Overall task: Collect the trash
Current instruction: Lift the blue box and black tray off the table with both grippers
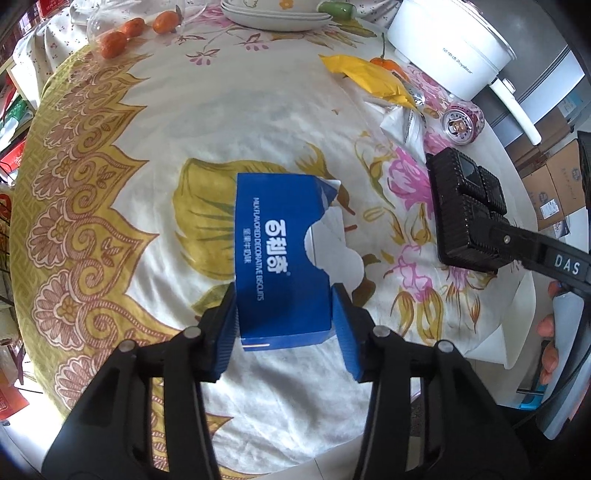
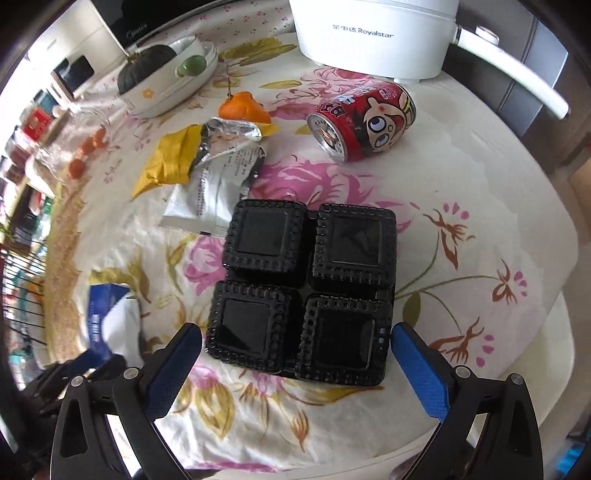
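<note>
A torn blue biscuit box (image 1: 280,254) lies on the flowered tablecloth; it also shows in the right wrist view (image 2: 103,314). My left gripper (image 1: 286,325) has its jaws on both sides of the box's near end, the left pad touching it, the right pad a hair off. A black four-cell plastic tray (image 2: 306,291) lies before my right gripper (image 2: 295,354), which is open with its fingertips astride the tray's near edge; the tray also shows in the left wrist view (image 1: 465,210). A red drink can (image 2: 364,120), a yellow wrapper (image 2: 170,162) and a silver wrapper (image 2: 218,184) lie beyond.
A white Royalstar cooker (image 2: 369,33) stands at the back. Stacked bowls (image 2: 166,81) with a dark squash, an orange fruit (image 2: 240,107) and small orange fruits (image 1: 122,37) sit on the far side. The table edge (image 2: 554,295) curves at the right.
</note>
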Tool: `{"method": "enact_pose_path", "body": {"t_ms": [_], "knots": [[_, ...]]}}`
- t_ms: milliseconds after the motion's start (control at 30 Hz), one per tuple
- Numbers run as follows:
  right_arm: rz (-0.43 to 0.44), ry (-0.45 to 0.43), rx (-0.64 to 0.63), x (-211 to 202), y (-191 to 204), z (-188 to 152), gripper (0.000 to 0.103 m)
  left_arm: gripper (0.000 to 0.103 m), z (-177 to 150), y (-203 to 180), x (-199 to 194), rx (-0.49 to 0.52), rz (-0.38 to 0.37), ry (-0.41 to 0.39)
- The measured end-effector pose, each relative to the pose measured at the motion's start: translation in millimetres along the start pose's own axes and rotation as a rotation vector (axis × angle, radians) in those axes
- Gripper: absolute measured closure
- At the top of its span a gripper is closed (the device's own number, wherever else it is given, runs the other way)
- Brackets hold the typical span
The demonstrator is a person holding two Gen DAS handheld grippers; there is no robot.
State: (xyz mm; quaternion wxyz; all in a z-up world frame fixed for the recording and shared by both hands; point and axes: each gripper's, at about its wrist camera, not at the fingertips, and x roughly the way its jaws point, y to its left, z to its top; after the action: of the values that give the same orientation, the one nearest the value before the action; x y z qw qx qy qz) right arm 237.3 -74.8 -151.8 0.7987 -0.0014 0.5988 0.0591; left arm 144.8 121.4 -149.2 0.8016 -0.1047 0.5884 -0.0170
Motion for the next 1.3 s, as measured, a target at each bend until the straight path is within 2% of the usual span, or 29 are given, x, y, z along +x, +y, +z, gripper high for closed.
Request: {"method": "enact_pose_path", "body": {"t_ms": [100, 233, 333, 400, 467, 733, 933, 1300], "knots": [[0.011, 0.001, -0.007, 4.3, -5.0, -6.2, 0.000, 0.054, 0.0, 1.2, -1.9, -0.001, -0.007, -0.002], [0.058, 0.024, 0.058, 3.8, -20.4, -9.2, 0.000, 0.054, -1.4, 4.0, -6.5, -0.005, -0.014, -0.010], [0.048, 0.008, 0.038, -6.5, -15.4, -9.2, 0.000, 0.054, -2.1, 3.7, -10.6, -0.008, -0.026, -0.015], [-0.003, -0.019, -0.014, -10.6, -3.4, -8.1, 0.000, 0.054, -3.2, 1.7, -12.1, -0.006, -0.028, -0.018], [-0.050, -0.010, -0.052, -4.5, 5.7, -8.5, 0.000, 0.054, -4.6, 0.7, -12.7, -0.006, -0.031, -0.018], [0.001, 0.002, -0.007, 2.1, 0.9, -4.1, 0.000, 0.054, -5.7, 4.2, -14.6, -0.023, -0.026, -0.023], [-0.029, 0.061, 0.016, 5.5, 8.8, 5.7, 0.000, 0.054, -6.6, 3.6, -16.1, -0.032, -0.032, -0.025], [0.008, 0.037, 0.016, 9.1, 2.8, 7.9, 0.000, 0.054, -9.8, 10.1, -21.1, -0.058, -0.048, -0.032]]}}
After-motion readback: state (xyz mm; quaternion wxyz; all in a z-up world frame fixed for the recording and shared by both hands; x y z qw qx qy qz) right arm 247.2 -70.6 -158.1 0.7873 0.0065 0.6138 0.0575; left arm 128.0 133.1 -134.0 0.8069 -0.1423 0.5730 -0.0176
